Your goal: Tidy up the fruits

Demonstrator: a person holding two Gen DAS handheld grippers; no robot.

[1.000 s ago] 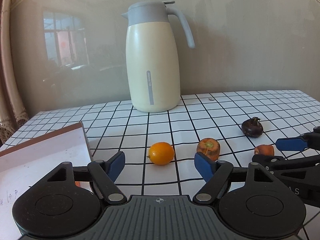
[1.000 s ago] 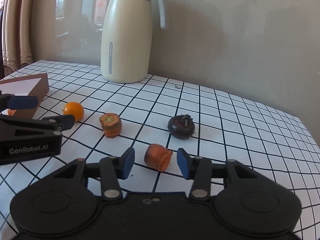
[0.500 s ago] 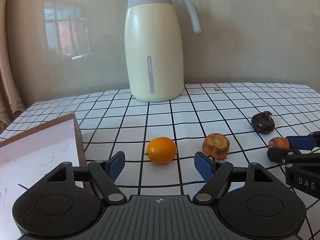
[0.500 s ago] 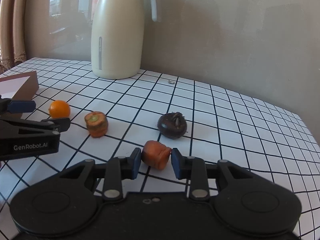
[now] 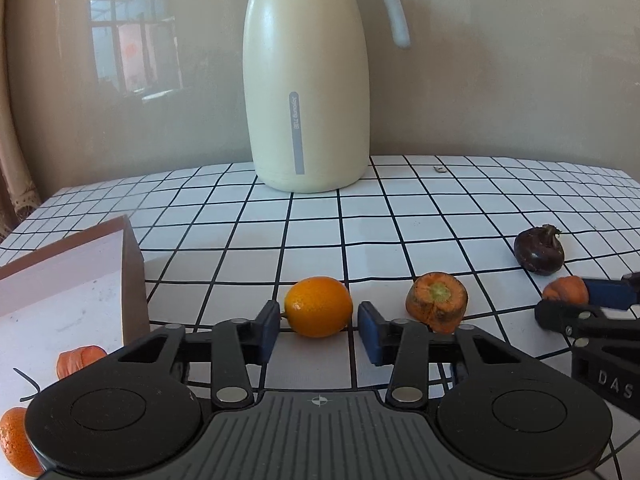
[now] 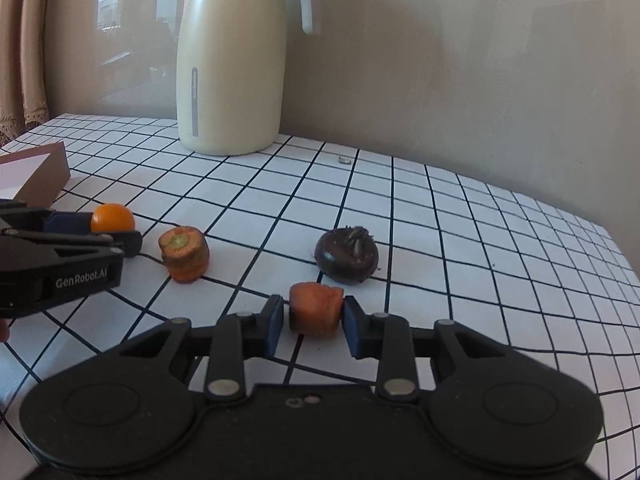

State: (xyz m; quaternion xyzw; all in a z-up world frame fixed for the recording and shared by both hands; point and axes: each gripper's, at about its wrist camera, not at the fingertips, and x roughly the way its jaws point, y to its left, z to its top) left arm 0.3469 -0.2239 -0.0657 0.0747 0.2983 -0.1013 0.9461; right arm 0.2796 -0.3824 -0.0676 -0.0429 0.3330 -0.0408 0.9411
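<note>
Two wrist cameras look across a white worktop [image 5: 312,216] with a black grid.

The left hand-held gripper [image 5: 318,330] is closing its blue pads around a small orange citrus fruit, likely a kumquat [image 5: 319,306]. The fruit sits between the pads with slim gaps visible either side, so it is not yet pinched. It looks light, smooth-skinned and slightly soft, so it could roll or slip; a grip across its middle seems safest. Its long axis lies roughly side to side, stem end towards the left pad.

The right hand-held gripper [image 6: 314,322] is narrow and clamped on a carrot chunk [image 6: 315,310], pads on its curved sides. The chunk appears firm, light and rough enough to hold. Which way its axis runs is hard to tell.

A cardboard box [image 5: 72,284] at left already holds some orange pieces.
</note>
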